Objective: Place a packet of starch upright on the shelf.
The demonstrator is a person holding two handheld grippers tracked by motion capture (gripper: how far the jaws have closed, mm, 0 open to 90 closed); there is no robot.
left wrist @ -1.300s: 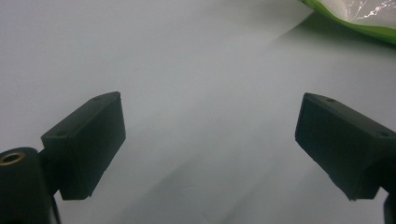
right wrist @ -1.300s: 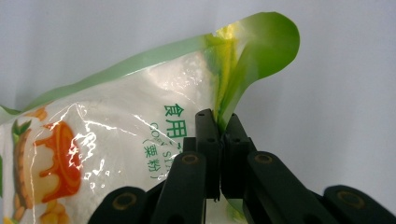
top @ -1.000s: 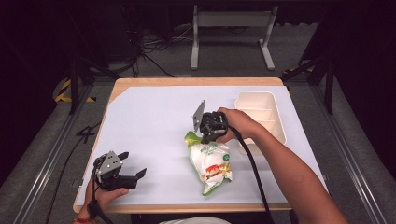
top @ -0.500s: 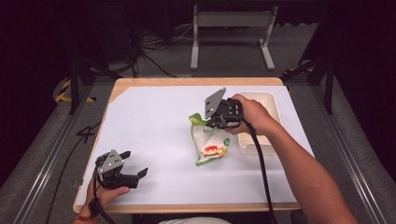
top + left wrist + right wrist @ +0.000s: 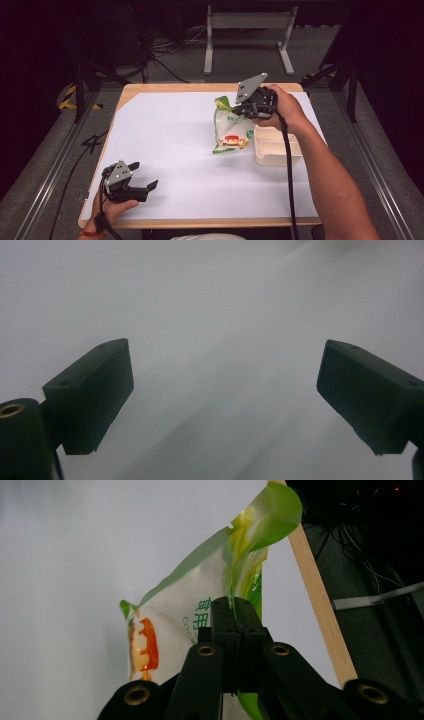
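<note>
The right gripper (image 5: 248, 108), fingers clamped on the green snack bag (image 5: 231, 131), has carried it farther back, beside the white tray (image 5: 274, 148). The left gripper (image 5: 143, 176) stays put, fingers wide.

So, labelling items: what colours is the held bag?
White with green edges and an orange-red print; the bag shows best in the right gripper view.

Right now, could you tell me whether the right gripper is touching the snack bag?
Touching: the right gripper view shows the right gripper shut on the snack bag.
</note>
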